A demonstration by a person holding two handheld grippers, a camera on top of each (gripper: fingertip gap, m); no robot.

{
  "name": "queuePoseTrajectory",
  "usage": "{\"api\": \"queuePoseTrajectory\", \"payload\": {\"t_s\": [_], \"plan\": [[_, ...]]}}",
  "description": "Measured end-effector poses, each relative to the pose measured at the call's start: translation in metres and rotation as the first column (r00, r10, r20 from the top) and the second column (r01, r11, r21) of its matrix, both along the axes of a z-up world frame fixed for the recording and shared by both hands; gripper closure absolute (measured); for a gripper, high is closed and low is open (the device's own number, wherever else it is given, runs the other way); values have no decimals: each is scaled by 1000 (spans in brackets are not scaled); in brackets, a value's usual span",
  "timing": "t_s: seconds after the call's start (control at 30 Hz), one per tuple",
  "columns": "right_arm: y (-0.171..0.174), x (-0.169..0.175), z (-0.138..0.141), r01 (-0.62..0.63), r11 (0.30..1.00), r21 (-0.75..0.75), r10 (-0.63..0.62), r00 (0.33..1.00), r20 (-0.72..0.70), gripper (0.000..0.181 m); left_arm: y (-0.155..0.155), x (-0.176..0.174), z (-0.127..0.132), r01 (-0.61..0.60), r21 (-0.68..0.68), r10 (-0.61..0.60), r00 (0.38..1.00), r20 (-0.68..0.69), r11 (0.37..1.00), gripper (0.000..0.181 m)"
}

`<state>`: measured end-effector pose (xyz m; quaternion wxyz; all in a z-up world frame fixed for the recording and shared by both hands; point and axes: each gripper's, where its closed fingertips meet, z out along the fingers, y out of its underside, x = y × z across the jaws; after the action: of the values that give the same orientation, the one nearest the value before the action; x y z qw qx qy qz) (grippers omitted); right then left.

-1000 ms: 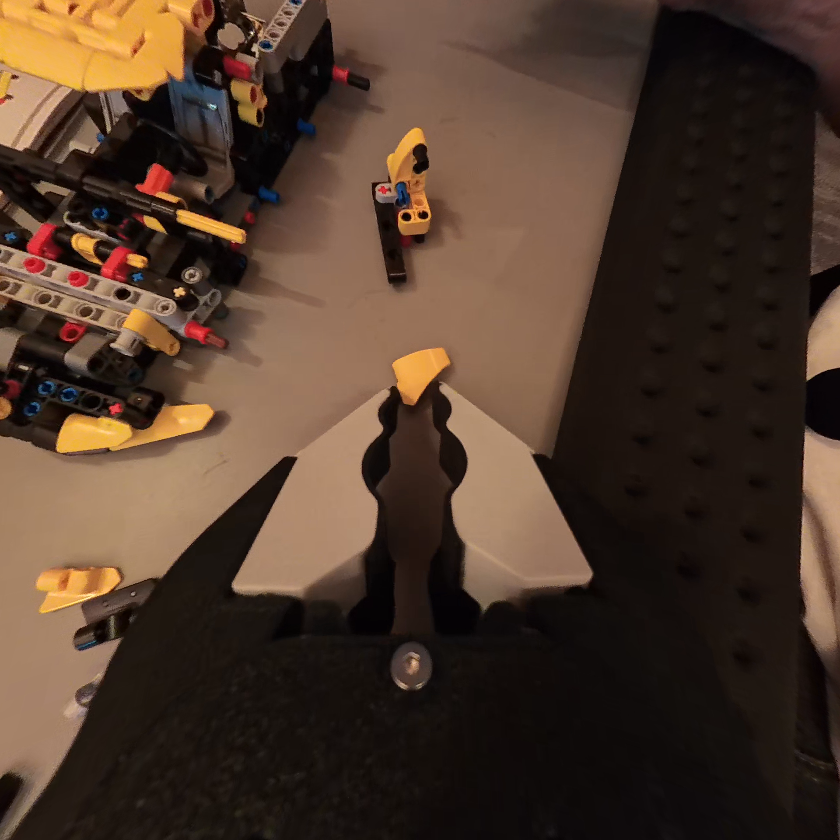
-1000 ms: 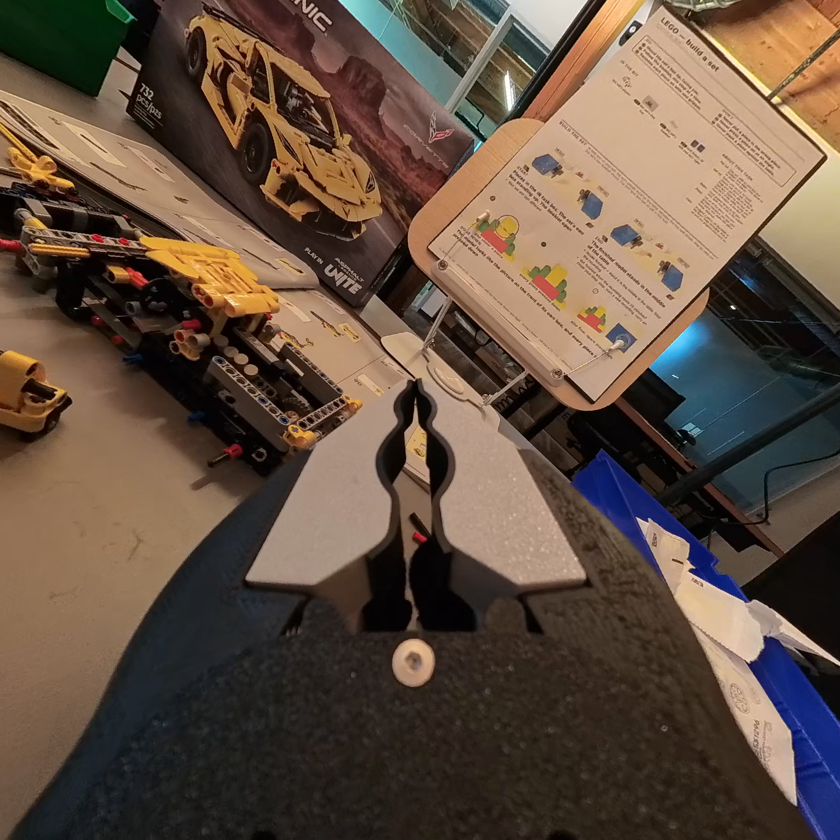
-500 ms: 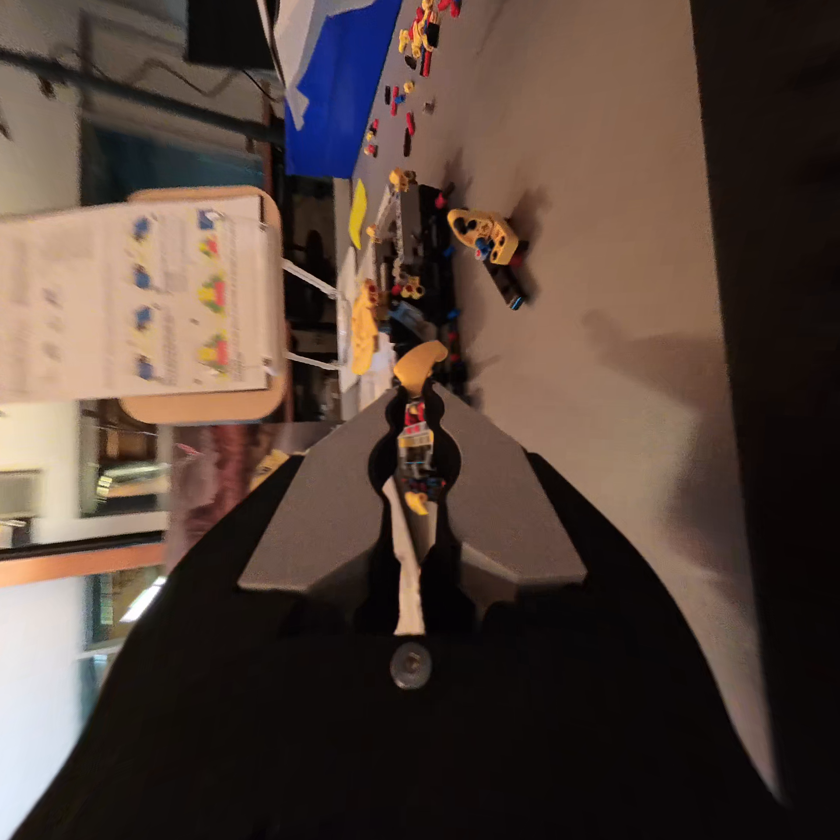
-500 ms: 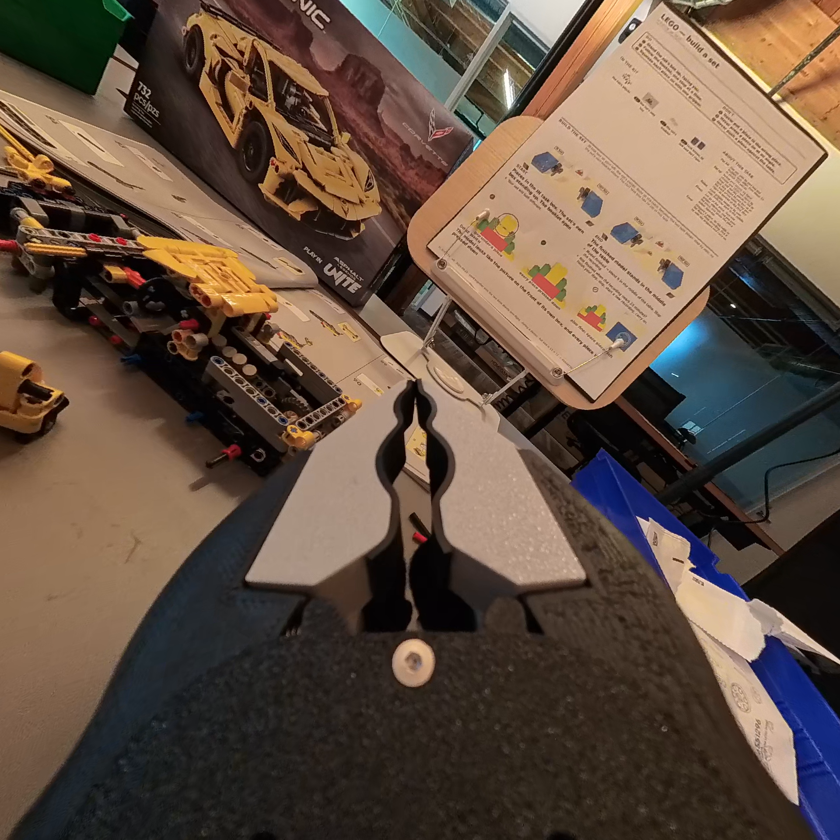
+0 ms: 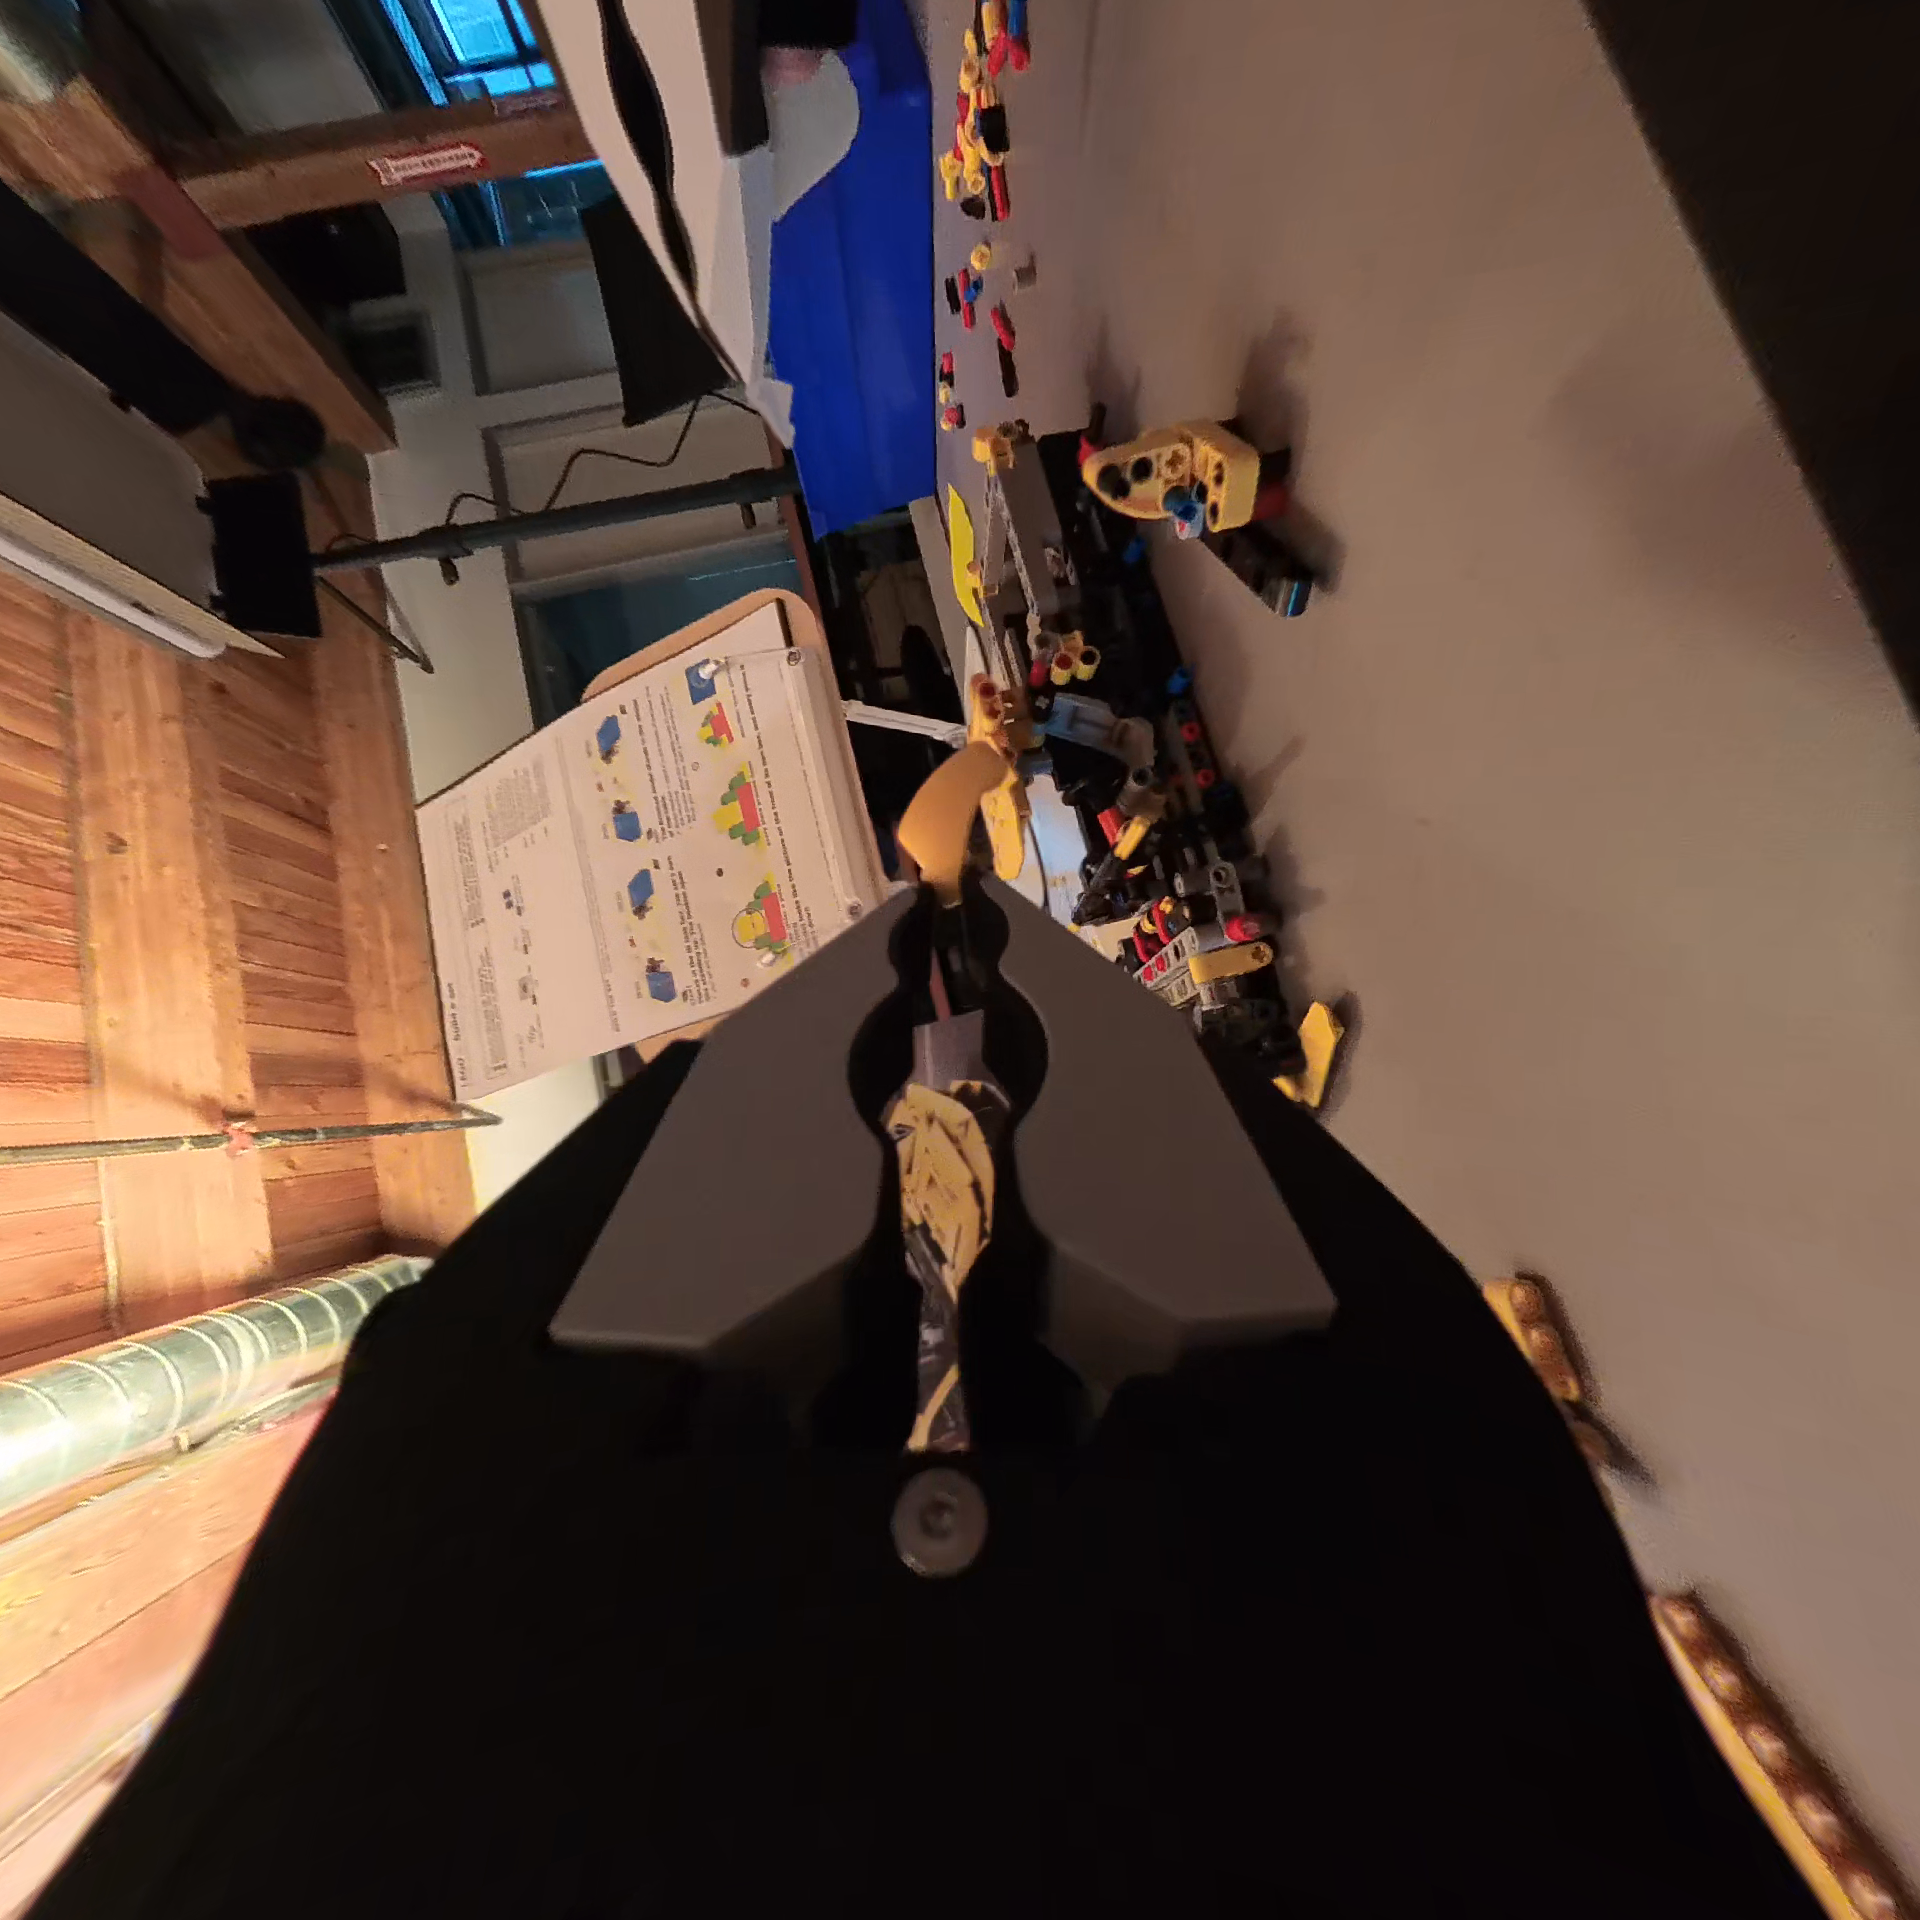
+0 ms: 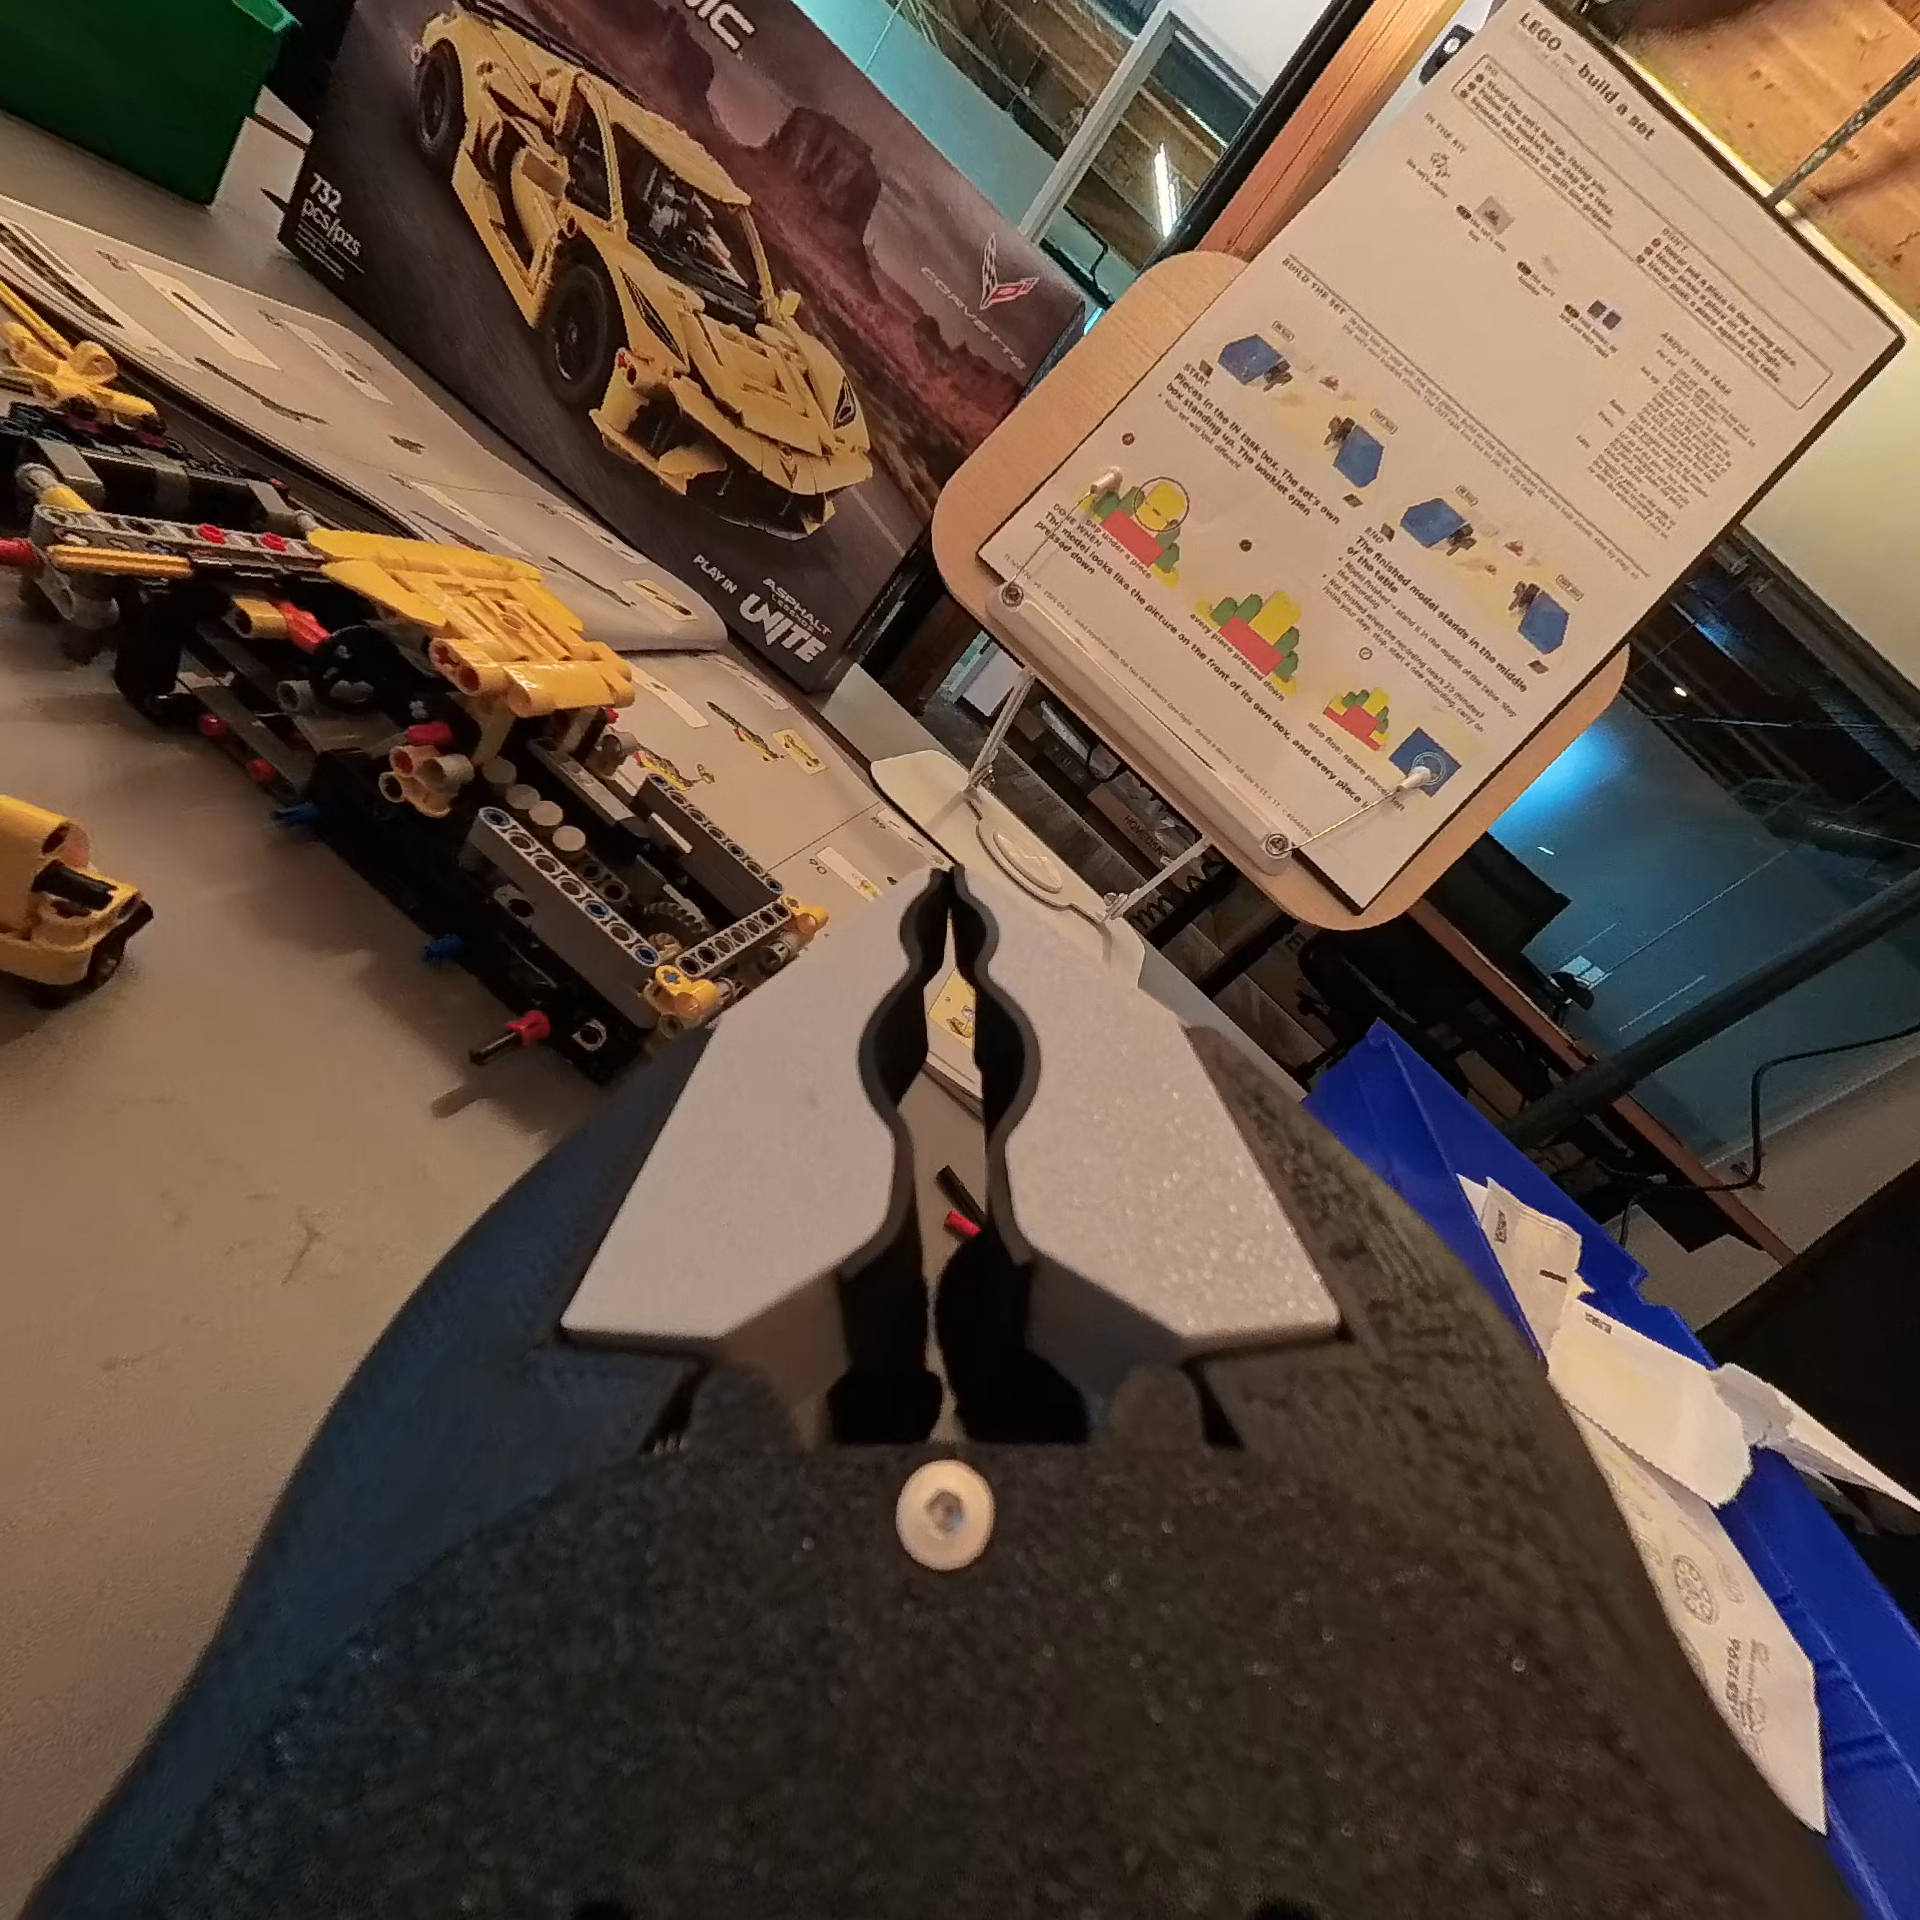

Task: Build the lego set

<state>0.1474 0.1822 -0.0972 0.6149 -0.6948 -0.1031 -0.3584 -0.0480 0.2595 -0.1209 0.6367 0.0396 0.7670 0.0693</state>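
A small curved yellow plastic piece (image 5: 940,826) sits pinched at the tips of my left claw (image 5: 943,894), mid-frame. My right claw (image 6: 951,902) is closed, empty. The half-built black-and-yellow brick car chassis (image 6: 416,717) lies at left on the grey table (image 6: 208,1195).

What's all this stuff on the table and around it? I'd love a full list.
half-built car model: one, black and yellow, on the table
small sub-assembly: one, yellow and black, alone on the table beside the model
curved piece: one, yellow, pinched at the left gripper's tip
loose pieces: many, red, yellow, black, far end of the table
set box: one, dark with a yellow car picture, behind the model
instruction sheet: one, white, on a wooden stand
bin: one, blue, with white paper bags, at the right
table: one, grey
left gripper: grey jaws, closed on the curved piece
right gripper: grey jaws, closed, empty
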Motion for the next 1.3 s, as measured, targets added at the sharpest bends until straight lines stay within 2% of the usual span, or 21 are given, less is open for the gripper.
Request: {"api": "queuePoseTrajectory", "payload": {"t_s": [0.2,0.27,0.33,0.4,0.47,0.53,0.63,0.8,0.93,1.07,1.13,1.3], "plan": [[1,-1,0,-4,1000,-1,4,1000,0,181,-1,-1,-2,-4,-3,4,1000,-6,1000,177],[1,-1,-1,-4,1000,-2,4,1000,-3,181,4,-1,-11,-30,-65,27,998,-54,997,177],[1,-1,0,-5,1000,-1,5,1000,-4,181,7,0,-27,-79,-201,48,987,-153,976,177],[1,-1,-1,-6,1000,-2,6,1000,-3,181,5,-3,-46,-141,-392,29,960,-280,909,177],[1,-1,-2,-6,1000,-6,6,1000,-4,181,-1,-7,-61,-206,-557,-31,922,-386,805,177],[1,-1,-1,-7,1000,-3,7,1000,-2,181,-4,-9,-72,-266,-656,-94,883,-459,707,177],[1,-2,-1,-12,1000,-2,12,1000,-2,181,-1,-9,-89,-327,-670,-107,847,-520,666,176],[3,-10,0,-52,999,1,52,999,-8,181,-9,-9,-89,-330,-700,-163,827,-538,633,176],[8,-66,7,-329,944,31,329,944,4,181,-8,-8,-89,-317,-700,-151,842,-519,640,175],[14,-108,-7,-406,908,-103,419,881,218,181,-7,-11,-87,-401,-741,-182,804,-567,538,166],[17,-123,-16,-431,889,-153,457,851,258,181,-3,-13,-86,-442,-756,-190,790,-583,482,155],[22,-148,-33,-477,844,-244,533,795,291,181,-2,-22,-84,-498,-776,-199,777,-597,387,155]]}}
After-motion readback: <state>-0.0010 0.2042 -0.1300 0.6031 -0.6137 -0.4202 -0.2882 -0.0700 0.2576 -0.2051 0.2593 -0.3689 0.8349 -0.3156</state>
